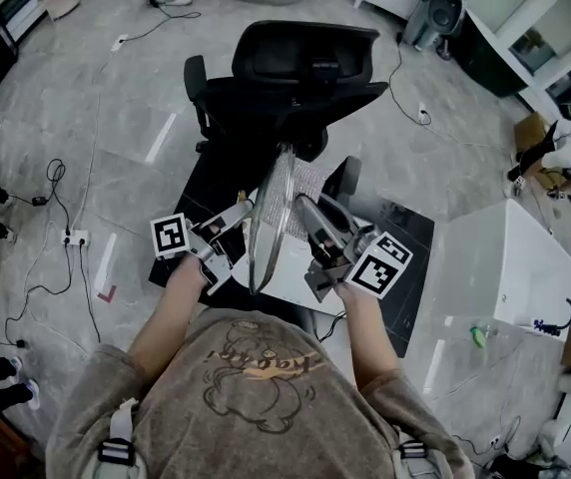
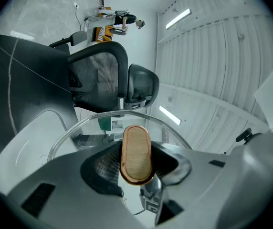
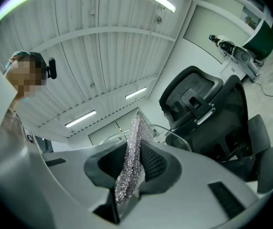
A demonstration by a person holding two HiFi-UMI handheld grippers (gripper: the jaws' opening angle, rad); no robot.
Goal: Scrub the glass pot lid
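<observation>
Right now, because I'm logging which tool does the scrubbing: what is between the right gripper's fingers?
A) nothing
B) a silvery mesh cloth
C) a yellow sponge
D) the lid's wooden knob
B: the right gripper view shows the right gripper shut on a sparkly silver mesh cloth; the wooden knob sits in the left gripper.

Seen from my head, the round clear glass pot lid [image 1: 269,218] stands edge-on, its face unreadable. Right of the lid, my right tool [image 1: 308,206] covers part of the silvery mesh scrubbing cloth [image 1: 315,180].
</observation>
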